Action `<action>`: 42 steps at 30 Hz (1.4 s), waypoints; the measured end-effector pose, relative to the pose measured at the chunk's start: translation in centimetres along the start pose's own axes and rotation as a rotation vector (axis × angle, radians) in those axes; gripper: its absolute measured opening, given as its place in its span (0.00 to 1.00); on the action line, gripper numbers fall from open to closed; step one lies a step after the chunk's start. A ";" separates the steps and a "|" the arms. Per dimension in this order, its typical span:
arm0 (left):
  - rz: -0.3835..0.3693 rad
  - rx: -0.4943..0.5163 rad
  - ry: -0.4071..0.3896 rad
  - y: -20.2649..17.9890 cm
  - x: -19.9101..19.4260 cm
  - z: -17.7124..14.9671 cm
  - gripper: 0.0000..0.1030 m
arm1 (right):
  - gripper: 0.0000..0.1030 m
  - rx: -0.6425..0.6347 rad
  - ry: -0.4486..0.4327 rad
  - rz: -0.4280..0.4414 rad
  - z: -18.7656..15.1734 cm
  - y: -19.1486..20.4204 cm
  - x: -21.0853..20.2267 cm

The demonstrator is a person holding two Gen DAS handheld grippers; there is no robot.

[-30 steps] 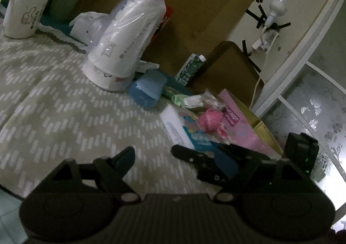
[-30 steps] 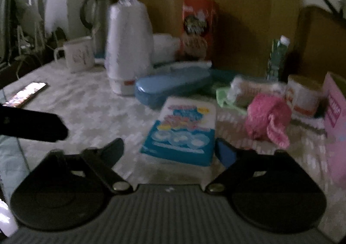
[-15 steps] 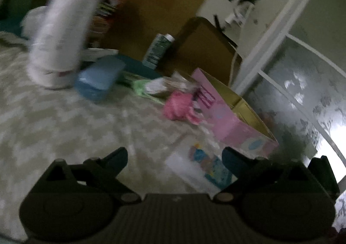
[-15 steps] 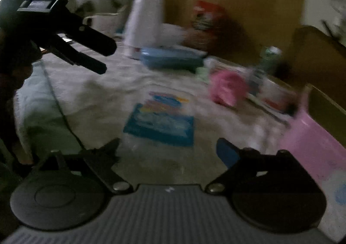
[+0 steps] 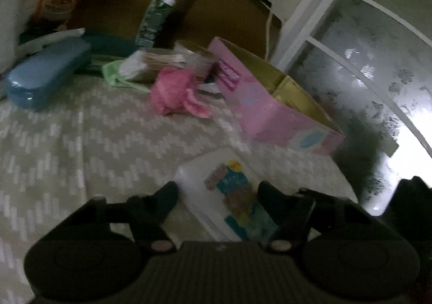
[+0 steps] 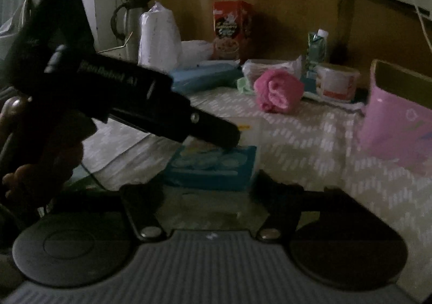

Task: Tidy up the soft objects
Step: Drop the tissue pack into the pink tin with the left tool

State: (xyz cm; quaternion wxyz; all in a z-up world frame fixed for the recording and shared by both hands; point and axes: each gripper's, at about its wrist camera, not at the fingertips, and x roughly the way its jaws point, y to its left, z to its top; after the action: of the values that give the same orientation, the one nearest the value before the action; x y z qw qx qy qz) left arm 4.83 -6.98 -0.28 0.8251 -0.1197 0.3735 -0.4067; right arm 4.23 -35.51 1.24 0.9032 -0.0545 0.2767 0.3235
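Note:
A flat wipes pack (image 5: 224, 196) with a blue and white printed face lies on the zigzag tablecloth (image 5: 81, 155). My left gripper (image 5: 217, 192) has the pack between its jaws, which are closing, and both fingertips touch its sides. In the right wrist view a left finger (image 6: 216, 131) reaches in from the left over the wipes pack (image 6: 216, 166). My right gripper (image 6: 209, 188) sits just behind the pack's near edge; its jaws are closing and the pads are clear of it. A rolled pink cloth (image 5: 175, 93) lies farther back.
An open pink box (image 5: 270, 104) stands right of the pack, near the table's right edge. Along the back stand a blue case (image 6: 202, 74), a wrapped bundle (image 5: 159, 64), a green carton (image 6: 317, 47), a white tub (image 6: 337, 80), a cereal box (image 6: 232, 28) and bagged cups (image 6: 159, 37).
My left gripper has swung right and come over the wipes pack, and its jaws have narrowed around it. The right gripper backed away earlier, then kept still, its jaws a little narrower.

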 end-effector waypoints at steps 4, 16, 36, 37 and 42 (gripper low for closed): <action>-0.071 0.021 0.006 -2.0 0.6 1.5 0.61 | 0.65 -0.001 -0.065 -0.050 -0.3 -1.0 -1.4; -0.140 0.233 -0.017 -13.1 10.3 11.5 0.62 | 0.65 0.025 -0.286 -0.331 3.7 -9.6 -5.3; -0.008 0.238 -0.052 -16.7 17.1 12.7 0.78 | 0.90 0.210 -0.256 -0.672 2.1 -22.0 -5.3; -0.009 0.244 -0.061 -16.6 16.3 12.5 0.78 | 0.90 0.218 -0.265 -0.675 2.0 -22.0 -5.5; -0.013 0.284 -0.114 -16.0 11.2 10.1 0.79 | 0.90 0.271 -0.356 -0.686 1.4 -19.9 -7.0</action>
State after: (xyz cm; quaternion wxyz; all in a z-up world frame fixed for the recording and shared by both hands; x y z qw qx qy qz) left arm 7.13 -26.82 8.91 0.8507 -0.0273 0.2642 -0.4535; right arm 12.68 -54.65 4.59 0.9915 0.0326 0.1220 -0.0315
